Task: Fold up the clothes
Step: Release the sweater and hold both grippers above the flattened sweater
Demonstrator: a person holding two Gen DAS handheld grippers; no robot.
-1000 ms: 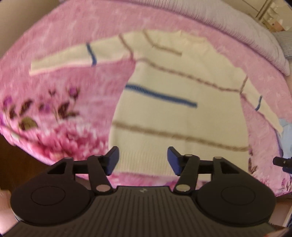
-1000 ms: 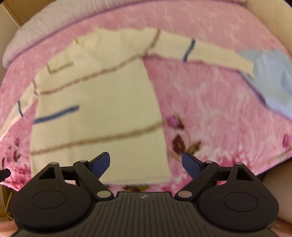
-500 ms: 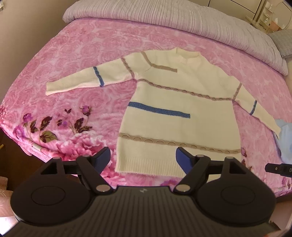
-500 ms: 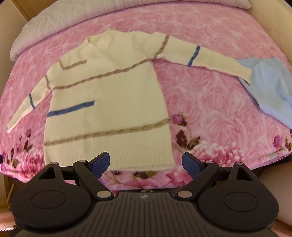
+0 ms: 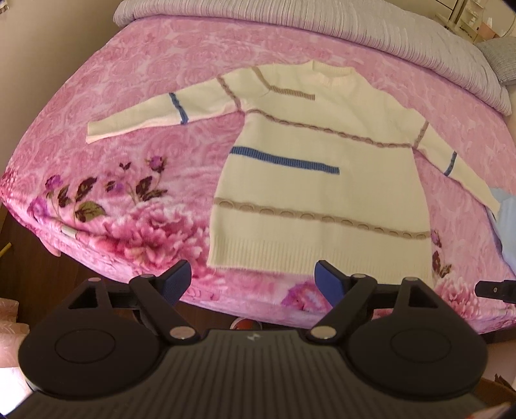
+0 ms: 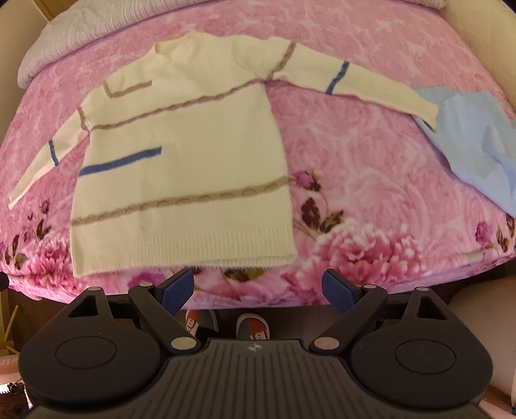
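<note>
Left wrist view: a cream knitted sweater (image 5: pixel 322 180) with a ribbed hem, tan cable bands and short blue stripes lies flat, sleeves spread, ahead of the left gripper (image 5: pixel 253 283). Its hem sits just beyond the blue-padded fingertips (image 5: pixel 175 280), nearer the right finger. It rests on a plush pink floral blanket (image 5: pixel 129 96); a grey ribbed quilt (image 5: pixel 354 29) lies far beyond. The fingers are spread wide, holding nothing, hovering off the bed's near edge.

Right wrist view: the sweater (image 6: pixel 183 161) lies ahead and left of the right gripper (image 6: pixel 258 287), hem just past the left fingertip. A smooth pale blue garment (image 6: pixel 477 135) lies far right, under the sleeve cuff. Shoes (image 6: pixel 251 325) show below between the fingers. Fingers are released, empty.
</note>
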